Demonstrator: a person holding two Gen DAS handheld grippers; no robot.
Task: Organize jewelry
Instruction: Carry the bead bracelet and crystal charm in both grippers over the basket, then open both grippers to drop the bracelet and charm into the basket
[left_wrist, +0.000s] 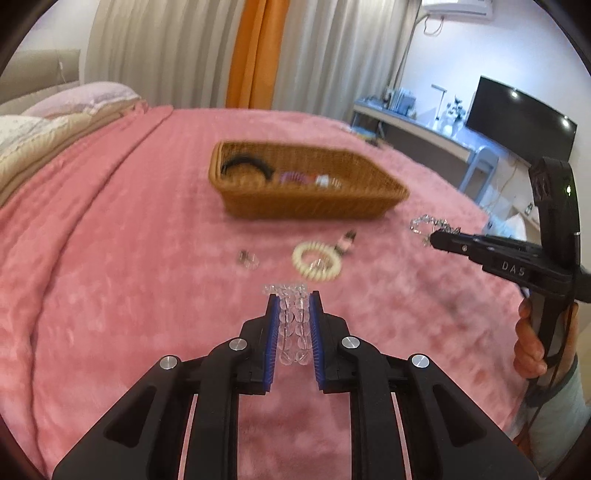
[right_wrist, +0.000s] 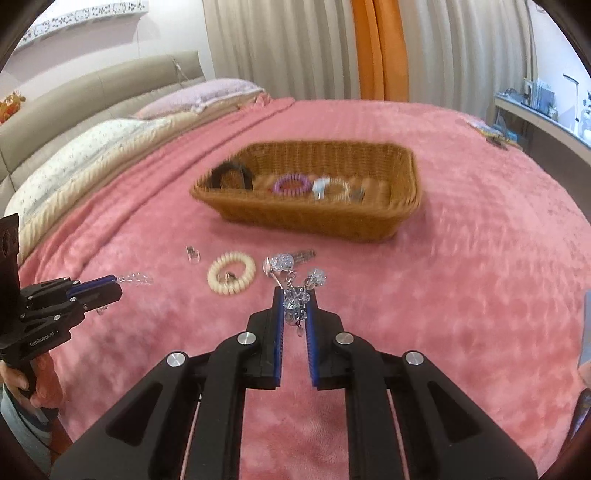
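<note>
A wicker basket (left_wrist: 306, 210) (right_wrist: 314, 218) sits on the pink bedspread and holds a black hair band (left_wrist: 247, 164), a purple coil tie (right_wrist: 291, 184) and other small pieces. My left gripper (left_wrist: 293, 297) is shut on a clear bead bracelet (left_wrist: 293, 325), held above the bed; it shows in the right wrist view too (right_wrist: 135, 277). My right gripper (right_wrist: 295, 295) is shut on a crystal bead piece (right_wrist: 293, 280), which also shows in the left wrist view (left_wrist: 424, 223). A cream coil tie (left_wrist: 317, 261) (right_wrist: 231, 277) lies between the grippers and the basket.
A small clear clip (left_wrist: 248, 258) (right_wrist: 192, 254) lies left of the cream tie, and a pink clip (left_wrist: 347, 242) right of it. Pillows (right_wrist: 110, 147) lie at the bed's left. A desk and monitor (left_wrist: 517, 118) stand beyond the bed's right edge.
</note>
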